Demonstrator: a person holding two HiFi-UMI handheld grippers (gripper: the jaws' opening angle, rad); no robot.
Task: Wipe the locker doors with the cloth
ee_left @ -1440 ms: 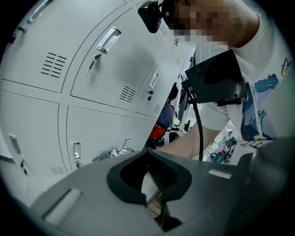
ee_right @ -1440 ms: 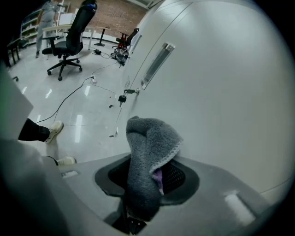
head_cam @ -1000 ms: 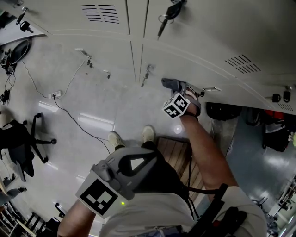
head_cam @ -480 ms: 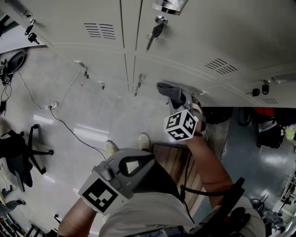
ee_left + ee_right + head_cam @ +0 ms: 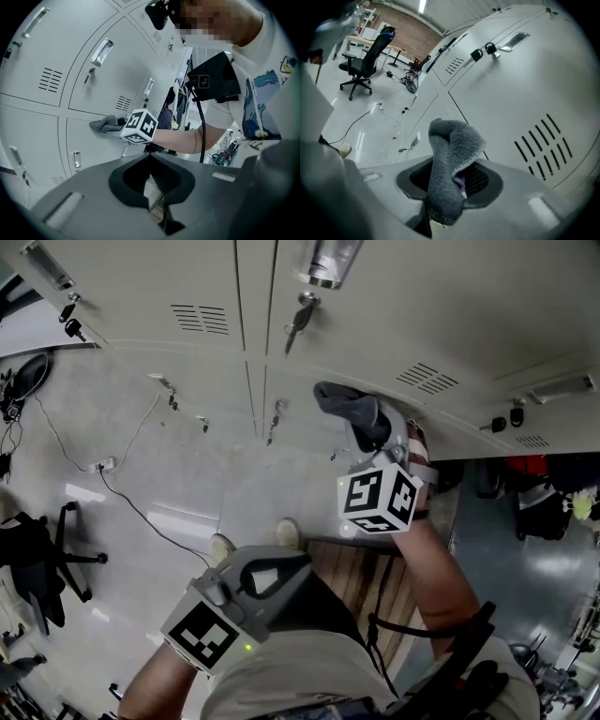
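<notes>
- Cloth (image 5: 450,164): thick grey fuzzy pile, stitched hem.
- Locker doors (image 5: 520,79): smooth, pale painted metal, matt.
- Floor (image 5: 187,512): glossy, mirroring lights.
- Board (image 5: 347,563): slatted brown wood.
- Right gripper (image 5: 443,215): matt grey plastic.

The grey fleece cloth (image 5: 349,412) lies mid-frame against pale metal locker doors (image 5: 450,324) (upper frame); black office chair (image 5: 39,551) far left.
</notes>
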